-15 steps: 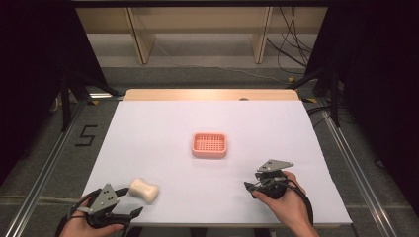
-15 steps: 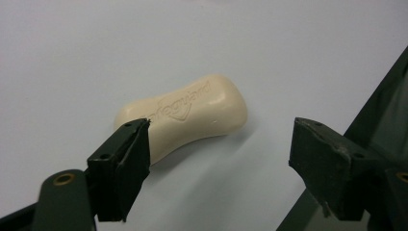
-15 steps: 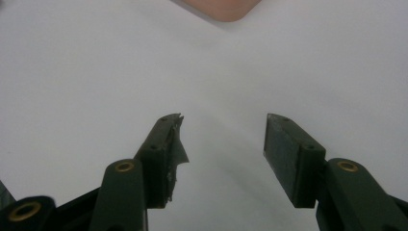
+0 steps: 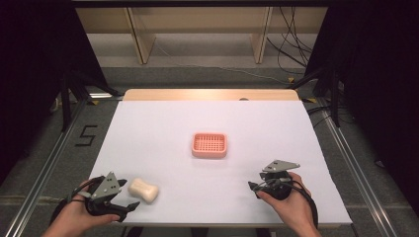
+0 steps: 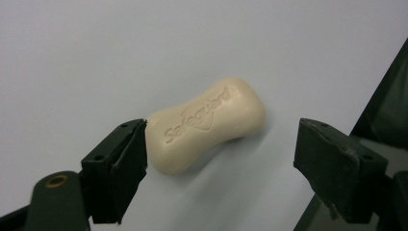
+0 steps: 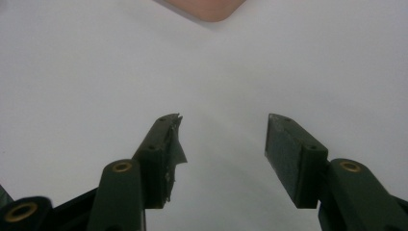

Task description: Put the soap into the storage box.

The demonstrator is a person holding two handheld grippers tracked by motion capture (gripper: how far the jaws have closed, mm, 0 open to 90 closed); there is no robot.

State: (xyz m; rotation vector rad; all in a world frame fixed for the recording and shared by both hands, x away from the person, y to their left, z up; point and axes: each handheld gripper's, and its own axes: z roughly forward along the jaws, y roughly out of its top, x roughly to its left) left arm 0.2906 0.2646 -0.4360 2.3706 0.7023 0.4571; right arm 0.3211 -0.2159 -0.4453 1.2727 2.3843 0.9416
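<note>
A cream bar of soap [image 4: 144, 190] with a pressed-in brand name lies flat on the white table near its front left corner. My left gripper [image 4: 128, 207] sits just in front of it, jaws open wide. In the left gripper view the soap [image 5: 207, 122] lies slantwise just past the jaws, its near end close to the left fingertip [image 5: 126, 144], and nothing presses on it. A pink slotted soap dish [image 4: 209, 145] stands mid-table, its corner [image 6: 207, 8] at the top of the right gripper view. At the front right, my right gripper [image 4: 253, 190] rests open and empty [image 6: 223, 120].
The white table sheet [image 4: 148, 128] ends close behind both hands at the front edge. A wooden strip [image 4: 207, 94] runs along the far edge. Metal rails [image 4: 54, 158] flank the table, and cables [image 4: 291, 54] lie on the floor beyond.
</note>
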